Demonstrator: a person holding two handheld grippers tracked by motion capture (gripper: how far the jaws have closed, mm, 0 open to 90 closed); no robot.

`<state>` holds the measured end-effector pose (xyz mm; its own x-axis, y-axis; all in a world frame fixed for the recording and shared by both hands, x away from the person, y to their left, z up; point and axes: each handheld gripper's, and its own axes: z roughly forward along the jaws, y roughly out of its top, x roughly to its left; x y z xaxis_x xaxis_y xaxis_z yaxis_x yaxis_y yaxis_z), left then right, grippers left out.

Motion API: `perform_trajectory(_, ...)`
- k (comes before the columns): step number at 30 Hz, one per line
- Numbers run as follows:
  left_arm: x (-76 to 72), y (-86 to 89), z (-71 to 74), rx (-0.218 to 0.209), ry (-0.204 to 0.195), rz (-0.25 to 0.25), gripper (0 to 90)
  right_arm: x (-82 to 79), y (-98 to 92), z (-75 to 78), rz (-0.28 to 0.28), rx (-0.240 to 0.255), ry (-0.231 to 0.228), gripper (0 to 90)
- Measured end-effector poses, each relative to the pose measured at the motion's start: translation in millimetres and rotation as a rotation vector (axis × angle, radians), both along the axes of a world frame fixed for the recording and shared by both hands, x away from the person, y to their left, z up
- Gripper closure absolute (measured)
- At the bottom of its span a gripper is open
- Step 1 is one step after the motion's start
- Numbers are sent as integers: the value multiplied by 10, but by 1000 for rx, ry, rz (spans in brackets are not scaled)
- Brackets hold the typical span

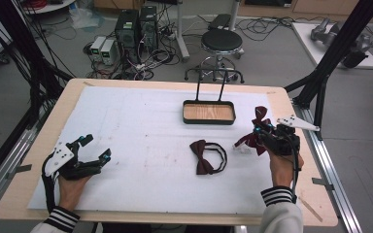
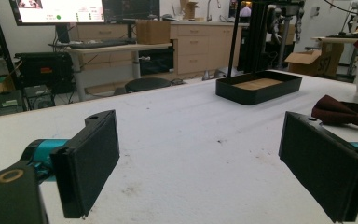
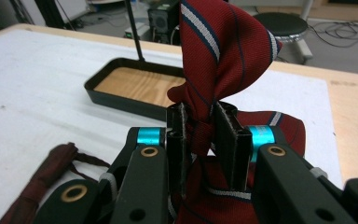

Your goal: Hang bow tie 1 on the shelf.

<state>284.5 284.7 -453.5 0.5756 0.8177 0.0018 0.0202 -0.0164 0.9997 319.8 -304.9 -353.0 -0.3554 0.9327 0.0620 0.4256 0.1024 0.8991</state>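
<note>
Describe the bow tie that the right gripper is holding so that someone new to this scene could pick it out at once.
Start at the white mat on the wooden table and go to its right edge, right of the black tray. There the right gripper is shut on the striped bow tie at its knot. Its white and navy stripes set it apart from the plain dark bow tie lying mid-mat.

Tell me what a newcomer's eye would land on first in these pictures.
First, the striped red bow tie pinched at its knot in the right tongs, lifted near the table's right edge. Next, a darker bow tie with its strap lies flat on the white mat, just in front of the black wood-bottomed tray. The left tongs hang open at the mat's left.
</note>
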Motion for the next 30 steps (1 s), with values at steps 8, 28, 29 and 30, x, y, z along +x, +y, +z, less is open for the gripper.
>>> perform_trajectory(8, 1, 0, 0, -4, 2, -1, 125, 55, 28, 87, 12, -7, -47, 749)
perform_trajectory(28, 4, 3, 0, -7, 6, -3, 126, 419, 157, 410, 41, 3, -120, 748)
perform_trajectory(29, 4, 3, 0, -7, 6, -4, 125, 438, 164, 421, 44, 1, -128, 748)
perform_trajectory(30, 5, 3, 0, -7, 6, -4, 125, 453, 171, 431, 45, 5, -127, 748)
